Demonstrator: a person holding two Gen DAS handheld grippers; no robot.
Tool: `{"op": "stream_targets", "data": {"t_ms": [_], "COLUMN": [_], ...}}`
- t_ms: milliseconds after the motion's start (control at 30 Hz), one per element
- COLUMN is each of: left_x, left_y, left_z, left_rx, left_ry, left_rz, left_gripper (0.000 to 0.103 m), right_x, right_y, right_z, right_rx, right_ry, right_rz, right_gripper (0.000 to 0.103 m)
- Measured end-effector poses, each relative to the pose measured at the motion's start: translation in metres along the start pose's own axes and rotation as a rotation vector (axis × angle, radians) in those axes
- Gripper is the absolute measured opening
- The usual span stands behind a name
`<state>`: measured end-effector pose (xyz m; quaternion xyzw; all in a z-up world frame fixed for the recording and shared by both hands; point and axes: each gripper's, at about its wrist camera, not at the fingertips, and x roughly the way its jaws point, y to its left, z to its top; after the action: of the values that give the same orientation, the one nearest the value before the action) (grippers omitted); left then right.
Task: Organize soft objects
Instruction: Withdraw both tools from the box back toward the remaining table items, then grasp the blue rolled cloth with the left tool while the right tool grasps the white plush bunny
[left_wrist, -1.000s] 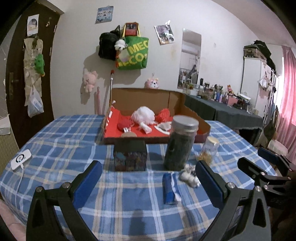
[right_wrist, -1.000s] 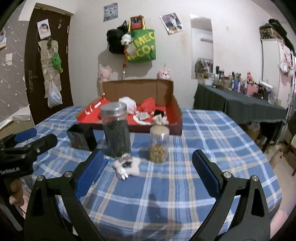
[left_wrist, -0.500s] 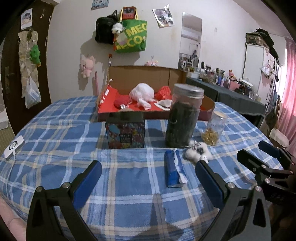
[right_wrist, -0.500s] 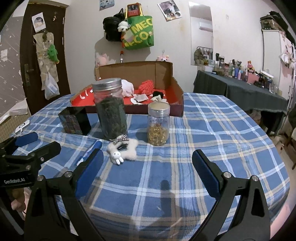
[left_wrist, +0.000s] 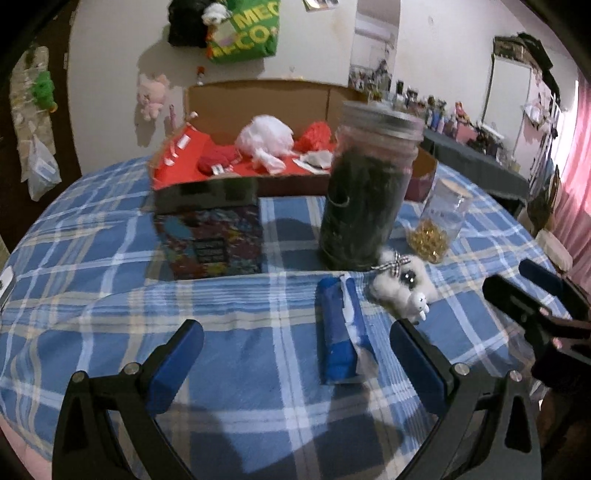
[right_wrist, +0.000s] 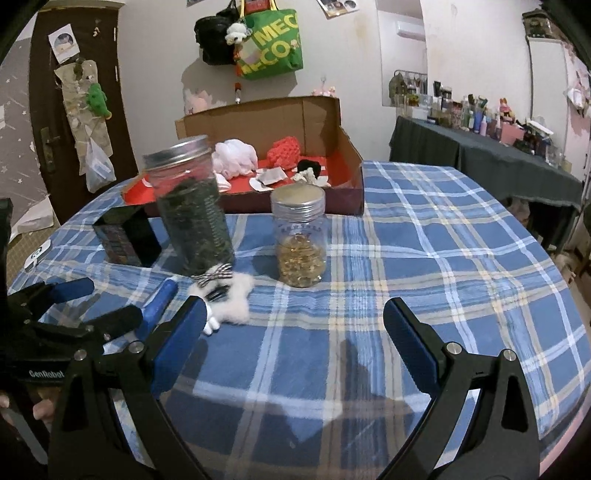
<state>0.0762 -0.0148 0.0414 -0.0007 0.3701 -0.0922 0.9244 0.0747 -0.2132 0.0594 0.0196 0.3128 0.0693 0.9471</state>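
Claws (left_wrist: 297, 363) (right_wrist: 293, 338) both agape, closer to blue pkt (left_wrist: 341, 334) & plush (right_wrist: 225, 301) than 1 s ago

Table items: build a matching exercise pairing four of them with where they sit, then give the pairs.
1. white plush
2. blue packet
3. gold-bead jar
4. red pom-pom

A. inside the cardboard box
B. between the open left fingers
C. at the foot of the dark jar
D. right of the dark jar, right wrist view

Pairs: 1-C, 2-B, 3-D, 4-A
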Motion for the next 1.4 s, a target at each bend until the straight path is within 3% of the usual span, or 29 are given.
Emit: {"op": "stream_targets", "data": {"t_ms": [333, 567, 733, 1000, 1100, 1167, 1267, 1333, 1400], "left_x": [0.031, 0.01, 0.012, 0.017, 0.023, 0.028, 0.035, 0.037, 0.036], "left_y": [0.012, 0.045, 0.036, 0.028, 0.026, 0.026, 0.024, 0.022, 0.018], "left_z": [0.011, 0.022, 0.021, 0.023, 0.023, 0.023, 0.021, 0.02, 0.019], "left_rx": [0.01, -0.034, 0.032, 0.087, 0.097, 0.099, 0.108, 0.113, 0.126], "left_ry": [0.122, 0.053, 0.055, 0.053, 0.063, 0.075, 0.087, 0.088, 0.078], "left_rz": [0.023, 0.085, 0.075, 0.034, 0.027, 0.02, 0.012, -0.007, -0.022], "left_gripper": [0.103, 0.103, 0.09, 0.09, 0.081, 0.072, 0.054, 0.032, 0.026], "right_x": [0.021, 0.036, 0.048, 0.059, 0.064, 0.066, 0.072, 0.071, 0.069], "right_y": [0.0, 0.018, 0.027, 0.029, 0.036, 0.044, 0.054, 0.056, 0.053], "right_z": [0.012, 0.014, 0.014, 0.015, 0.015, 0.014, 0.01, 0.009, 0.008], "right_rx": [0.004, -0.058, -0.094, -0.094, -0.12, -0.148, -0.188, -0.207, -0.193], "right_ry": [0.039, 0.083, 0.135, 0.184, 0.198, 0.204, 0.231, 0.224, 0.216], "right_rz": [0.043, 0.138, 0.183, 0.218, 0.227, 0.23, 0.223, 0.199, 0.218], "right_gripper": [0.098, 0.098, 0.098, 0.098, 0.097, 0.094, 0.069, 0.047, 0.039]}}
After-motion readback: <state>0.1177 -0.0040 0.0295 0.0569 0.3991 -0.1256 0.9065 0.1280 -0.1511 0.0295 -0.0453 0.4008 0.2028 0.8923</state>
